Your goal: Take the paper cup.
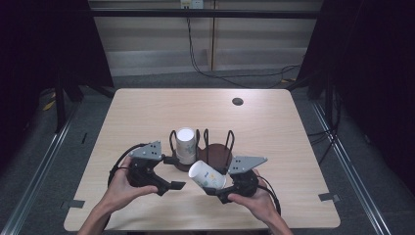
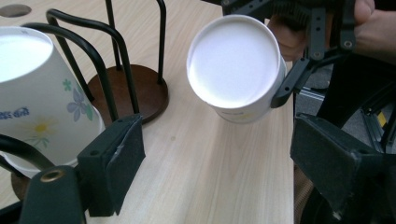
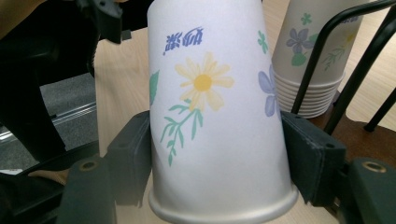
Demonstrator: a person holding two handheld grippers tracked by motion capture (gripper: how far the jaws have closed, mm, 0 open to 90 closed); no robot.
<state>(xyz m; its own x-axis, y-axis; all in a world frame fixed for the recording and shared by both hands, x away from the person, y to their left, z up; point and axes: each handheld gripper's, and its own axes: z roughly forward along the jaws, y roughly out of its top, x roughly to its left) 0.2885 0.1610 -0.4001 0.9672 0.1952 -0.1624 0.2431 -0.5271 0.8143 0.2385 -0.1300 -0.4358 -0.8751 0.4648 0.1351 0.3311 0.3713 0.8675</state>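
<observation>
Currently right gripper clamps one tilted paper cup near-centre; left gripper released, empty; one cup stack in rack.

bare tabletop behind and left of the wire cup rack, stacked cups filling its left slot, its middle slots open, small hole far behind it

Held cup: matt white paper, printed flowers, smooth rolled rim. Stacked cups: same paper. Rack: smooth black metal wire on a dark, slightly glossy wooden base. Table: pale wood-grain laminate, matt. Gripper pads: black, matt.
</observation>
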